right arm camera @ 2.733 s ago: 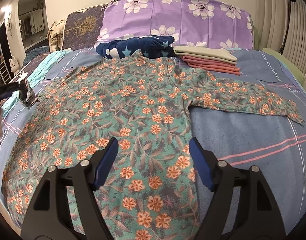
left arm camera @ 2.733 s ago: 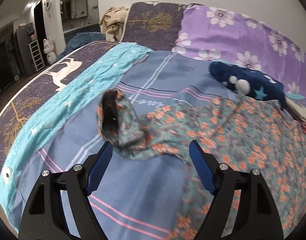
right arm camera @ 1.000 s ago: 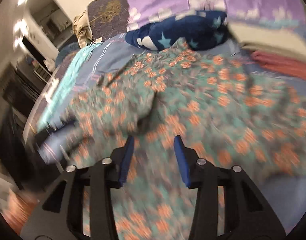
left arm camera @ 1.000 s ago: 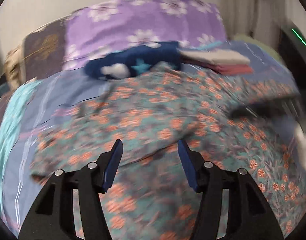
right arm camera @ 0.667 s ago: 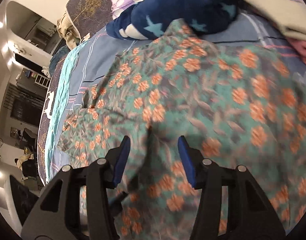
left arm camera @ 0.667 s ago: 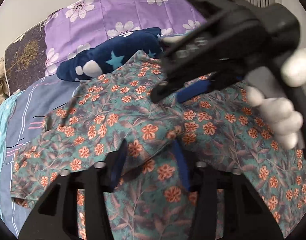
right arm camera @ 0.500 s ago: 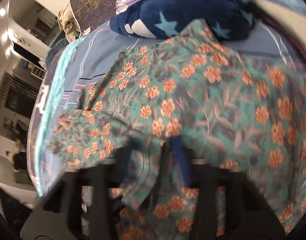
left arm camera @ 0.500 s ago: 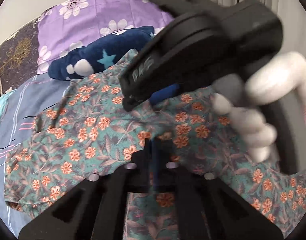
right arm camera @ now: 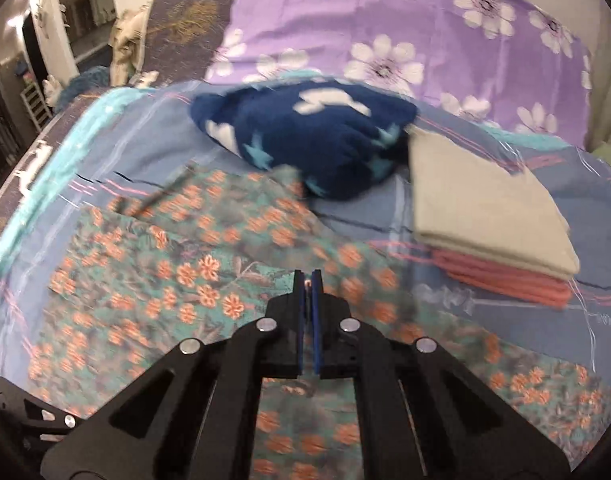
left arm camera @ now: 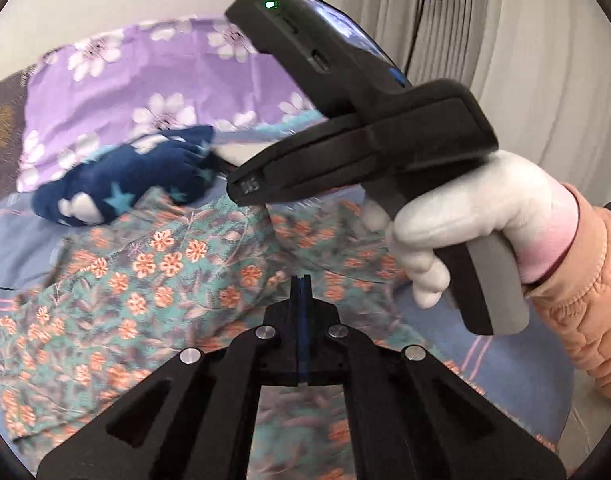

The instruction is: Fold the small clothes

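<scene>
Both sets of tongs pinched tight on the floral shirt [left arm camera: 173, 280]. Left gripper [left arm camera: 300, 280] has its blue pads pressed together, thin fold of the teal-and-orange fabric caught at the tips. Right gripper [right arm camera: 309, 276] likewise narrow, pads nearly touching, a sliver of cloth between them.

Shirt lies spread over the blue striped bedsheet [right arm camera: 153, 140], most of it to the left of and under the grippers; one sleeve runs off toward the lower right in the right wrist view. Fabric looks lifted and creased around both grip points.

In the left wrist view the right gripper's black body [left arm camera: 357, 136] crosses the upper frame, green light on top, held by a white-gloved hand [left arm camera: 477, 216] with a pink padded sleeve [left arm camera: 585, 280]. It sits above and just beyond the left gripper's tips.

Behind the shirt: a navy starred blanket [right arm camera: 317, 136] touching the shirt's far edge, a stack of folded clothes [right arm camera: 485, 220], beige on top, coral beneath, just beside the blanket. Purple flowered pillow [right arm camera: 385, 32] at the headboard. Some motion blur in both views.
</scene>
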{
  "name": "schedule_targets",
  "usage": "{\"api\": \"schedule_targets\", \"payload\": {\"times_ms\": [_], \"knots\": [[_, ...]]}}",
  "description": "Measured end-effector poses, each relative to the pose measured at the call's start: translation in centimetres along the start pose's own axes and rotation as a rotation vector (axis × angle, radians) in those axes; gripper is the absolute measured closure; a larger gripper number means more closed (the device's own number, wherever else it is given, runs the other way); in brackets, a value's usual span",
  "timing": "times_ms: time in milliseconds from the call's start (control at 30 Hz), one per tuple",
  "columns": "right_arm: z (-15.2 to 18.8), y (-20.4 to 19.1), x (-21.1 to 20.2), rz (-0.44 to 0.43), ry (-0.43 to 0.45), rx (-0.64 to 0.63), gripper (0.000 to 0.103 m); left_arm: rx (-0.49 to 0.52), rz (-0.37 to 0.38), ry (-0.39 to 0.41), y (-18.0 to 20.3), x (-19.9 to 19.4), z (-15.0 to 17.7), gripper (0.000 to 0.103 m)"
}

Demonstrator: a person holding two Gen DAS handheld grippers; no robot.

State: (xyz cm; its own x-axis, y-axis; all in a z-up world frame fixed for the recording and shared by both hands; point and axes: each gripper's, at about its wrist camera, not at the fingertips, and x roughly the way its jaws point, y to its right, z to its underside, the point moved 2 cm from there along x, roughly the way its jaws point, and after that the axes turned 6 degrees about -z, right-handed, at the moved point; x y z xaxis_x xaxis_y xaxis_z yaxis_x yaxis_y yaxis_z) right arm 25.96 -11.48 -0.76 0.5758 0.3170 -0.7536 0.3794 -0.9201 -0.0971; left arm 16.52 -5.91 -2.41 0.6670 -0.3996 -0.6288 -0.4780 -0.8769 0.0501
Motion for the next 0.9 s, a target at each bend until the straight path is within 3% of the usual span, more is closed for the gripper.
{"api": "schedule_targets", "payload": {"times_ms": [133,200,267,367,467,600,633,667,700,800,900], "knots": [[2.1,2.7,1.1,0.041,-0.010,0.042,0.097,0.007,0.009,-0.045,1.4,1.5,0.8,0.103],[2.7,3.3,1.0,0.047,0.005,0.066,0.074,0.006,-0.019,-0.055,0.9,1.4,1.5,0.103],[3.8,4.4,0.6,-0.018,0.002,0.126,0.063,-0.009,-0.048,-0.059,-0.2,0.7,2.2,0.097],[5.6,4.9,0.6,-0.105,-0.031,0.178,0.063,-0.038,-0.133,-0.054,-3.4,-0.6,3.6,0.071],[7.8,4.5,1.3,-0.205,-0.073,0.215,0.059,-0.074,-0.237,-0.054,-7.1,-2.3,5.2,0.061],[8.5,3.2,3.2,-0.204,-0.090,0.176,0.054,-0.179,-0.427,-0.096,-13.2,-5.2,8.2,0.061],[8.5,2.9,3.5,-0.208,-0.087,0.171,0.054,-0.209,-0.475,-0.101,-14.7,-6.2,9.0,0.060],[8.2,2.6,3.7,-0.207,-0.083,0.163,0.072,-0.243,-0.531,-0.106,-16.4,-7.4,9.9,0.059],[7.8,2.2,3.7,-0.218,-0.089,0.157,0.101,-0.266,-0.568,-0.109,-17.6,-8.1,10.5,0.059],[6.4,1.3,0.9,-0.203,-0.044,0.125,0.100,-0.338,-0.668,-0.126,-21.0,-10.9,12.8,0.055],[5.8,1.5,-1.9,-0.165,-0.055,0.101,0.100,-0.363,-0.699,-0.156,-22.8,-11.9,14.4,0.053]]}}
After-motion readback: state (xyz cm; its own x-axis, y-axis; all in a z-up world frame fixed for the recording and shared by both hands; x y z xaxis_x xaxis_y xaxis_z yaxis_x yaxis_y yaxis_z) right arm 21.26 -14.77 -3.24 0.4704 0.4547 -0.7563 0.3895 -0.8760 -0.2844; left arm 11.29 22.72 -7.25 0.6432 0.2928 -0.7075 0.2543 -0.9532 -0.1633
